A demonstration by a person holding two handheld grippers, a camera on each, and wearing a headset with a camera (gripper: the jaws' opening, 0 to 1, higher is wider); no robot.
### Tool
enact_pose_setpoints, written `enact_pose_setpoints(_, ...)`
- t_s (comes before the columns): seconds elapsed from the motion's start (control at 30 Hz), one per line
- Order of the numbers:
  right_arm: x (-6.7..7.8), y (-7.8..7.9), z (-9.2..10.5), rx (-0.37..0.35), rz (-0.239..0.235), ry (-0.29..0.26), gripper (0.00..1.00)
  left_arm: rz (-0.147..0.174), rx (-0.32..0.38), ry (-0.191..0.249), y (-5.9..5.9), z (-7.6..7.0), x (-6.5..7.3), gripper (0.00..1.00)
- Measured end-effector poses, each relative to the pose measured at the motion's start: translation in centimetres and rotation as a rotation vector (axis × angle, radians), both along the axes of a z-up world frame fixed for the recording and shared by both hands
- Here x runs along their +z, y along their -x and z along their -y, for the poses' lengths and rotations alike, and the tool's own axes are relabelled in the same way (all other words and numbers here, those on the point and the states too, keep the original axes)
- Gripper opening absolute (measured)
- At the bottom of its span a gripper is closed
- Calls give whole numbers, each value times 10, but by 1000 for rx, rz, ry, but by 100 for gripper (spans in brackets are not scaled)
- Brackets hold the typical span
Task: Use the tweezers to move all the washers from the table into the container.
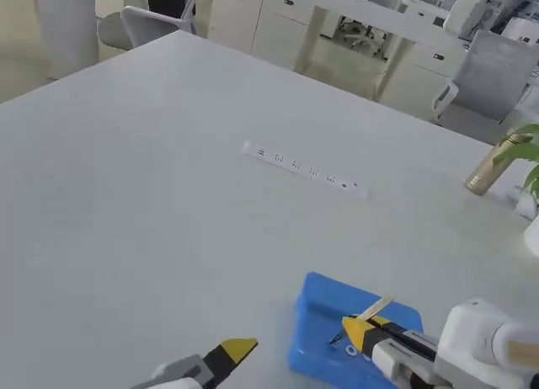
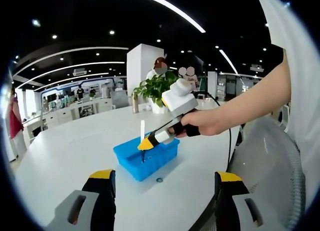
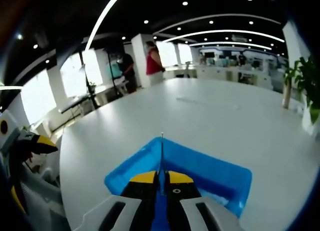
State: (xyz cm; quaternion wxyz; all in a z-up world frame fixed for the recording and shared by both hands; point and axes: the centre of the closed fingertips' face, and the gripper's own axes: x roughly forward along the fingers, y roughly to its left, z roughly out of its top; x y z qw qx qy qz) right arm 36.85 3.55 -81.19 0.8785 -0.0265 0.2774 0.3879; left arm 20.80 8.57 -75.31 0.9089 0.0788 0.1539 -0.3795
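Observation:
A blue container (image 1: 313, 326) sits on the white table (image 1: 168, 221) near its front edge. My right gripper (image 1: 352, 332) hovers over it, shut on the tweezers (image 1: 376, 307). In the right gripper view the tweezers (image 3: 161, 153) stick out past the shut gripper (image 3: 161, 178), above the container (image 3: 212, 173). In the left gripper view the tweezers (image 2: 142, 133) point down into the container (image 2: 150, 163), held by the right gripper (image 2: 149, 142). One small washer (image 2: 159, 180) lies on the table just in front of the container. My left gripper (image 2: 165, 186) is open and holds nothing; its yellow tip (image 1: 234, 352) shows left of the container.
A white power strip (image 1: 303, 168) lies across the middle of the table. At the far right edge stand a gold bottle (image 1: 491, 166) and a green plant (image 1: 524, 153). Office chairs (image 1: 493, 73) and desks stand beyond the table, and people stand in the background.

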Motion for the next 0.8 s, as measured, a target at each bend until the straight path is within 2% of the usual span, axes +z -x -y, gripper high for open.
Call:
enact_pose_setpoints(0.17, 1, 0, 2, -2, 0, -7, 3, -8, 16, 4, -2, -2, -2, 82)
enact_pose_setpoints(0.3, 19, 3, 2, -19, 29, -53, 3, -6, -1, 1, 0, 1, -3, 82)
enact_pose_setpoints(0.4, 38, 7, 3, -17, 62, -106, 3, -7, -7, 19, 1, 3, -1, 82)
enact_pose_setpoints(0.43, 47, 12, 1, -7, 73, -139, 3, -11, -5, 24, 1, 3, -1, 82)
enact_pose_setpoints(0.5, 60, 24, -2, 5, 93, -159, 3, -15, -2, 24, 1, 3, -2, 82)
enact_pose_setpoints(0.63, 72, 42, -1, 26, 97, -195, 3, -18, -8, 12, 2, 4, -4, 81)
enact_pose_setpoints(0.73, 74, 58, -3, 43, 81, -223, 3, -21, -13, 11, 2, 5, -4, 80)
enact_pose_setpoints(0.8, 70, 69, -6, 66, 56, -228, 3, -23, -18, 12, 3, 7, -5, 80)
